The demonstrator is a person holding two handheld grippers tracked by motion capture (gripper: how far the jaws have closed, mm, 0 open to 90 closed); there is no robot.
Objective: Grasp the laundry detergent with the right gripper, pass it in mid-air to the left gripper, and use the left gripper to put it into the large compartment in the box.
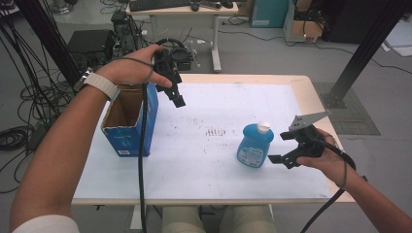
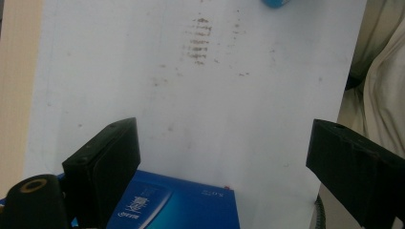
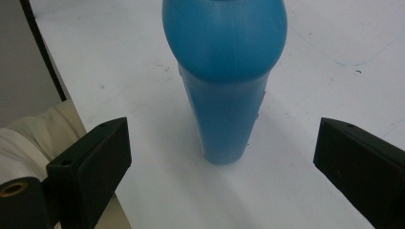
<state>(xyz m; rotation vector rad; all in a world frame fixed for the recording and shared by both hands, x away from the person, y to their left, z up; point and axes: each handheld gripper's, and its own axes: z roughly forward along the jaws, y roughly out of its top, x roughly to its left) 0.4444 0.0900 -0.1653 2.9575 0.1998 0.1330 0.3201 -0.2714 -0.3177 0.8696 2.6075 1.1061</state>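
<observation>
Cardboard makes up the open-topped blue box (image 1: 130, 127) standing at the left of the high view, on the white sheet (image 1: 214, 165) that covers the table. Above the box's upper right corner, the left gripper (image 1: 178, 98) hangs in the air, held by a hand with a white wristband, its jaws spread wide with nothing between them. In the left gripper view the box's blue side (image 2: 176, 205) lies at the bottom edge below those wide jaws. Right of centre in the high view, a blue plastic bottle with a white cap (image 1: 255, 145) stands upright on the sheet. Just beside it, at the right, the right gripper (image 1: 282, 147) points toward the bottle, jaws wide apart. In the right gripper view the bottle (image 3: 224, 105) stands ahead of the jaws, touching neither.
</observation>
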